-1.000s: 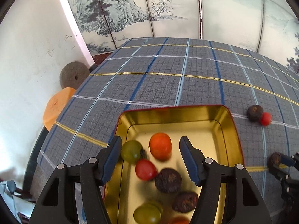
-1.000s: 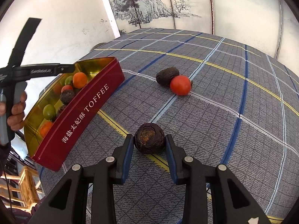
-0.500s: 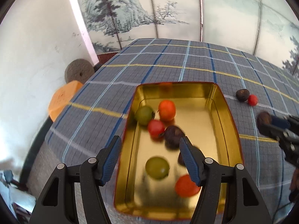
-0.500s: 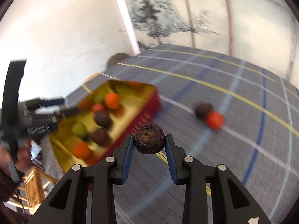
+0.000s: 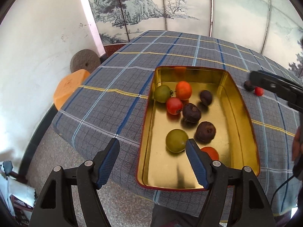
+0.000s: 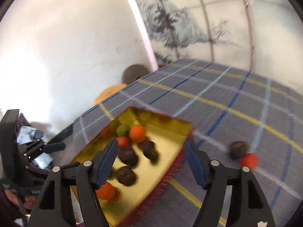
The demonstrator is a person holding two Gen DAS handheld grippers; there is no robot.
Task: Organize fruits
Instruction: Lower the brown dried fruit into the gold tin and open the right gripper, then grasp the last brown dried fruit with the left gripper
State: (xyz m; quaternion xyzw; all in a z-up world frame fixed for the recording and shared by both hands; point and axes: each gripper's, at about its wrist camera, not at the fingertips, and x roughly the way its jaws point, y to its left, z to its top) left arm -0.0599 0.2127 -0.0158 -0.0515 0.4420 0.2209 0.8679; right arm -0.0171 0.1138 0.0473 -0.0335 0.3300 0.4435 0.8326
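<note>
Ahead of the opening, empty jaws of both the left gripper [image 5: 152,161] and right gripper [image 6: 149,162], the gold tin [image 5: 244,113] holds three dark fruits, two green, three red-orange; one dark fruit [image 6: 239,149] and one red fruit [image 6: 249,160] lie on the desk [image 5: 123,79] to their right.

wide bare stretch of checked tablecloth [image 5: 121,83] left of and beyond the gold tin [image 5: 244,113], open right up to the far edge. inside the tin, crowded toward the far left corner: green tomato [image 5: 162,93], orange tomato [image 5: 183,90], red tomato [image 5: 174,106] and a dark fruit [image 5: 191,112] packed together, another dark fruit [image 5: 206,97] just apart. bare gold floor along the tin's right wall and across its near end. nearer the middle, a second green tomato [image 5: 177,140] and a brown fruit [image 5: 205,131] narrowing the lane. off the tin's far right corner, a dark fruit [image 6: 239,149] touching a small red tomato [image 6: 249,160], clear cloth all round. orange stool [image 5: 70,87] and grey stone disc [image 5: 85,60] beside the table's left edge.
</note>
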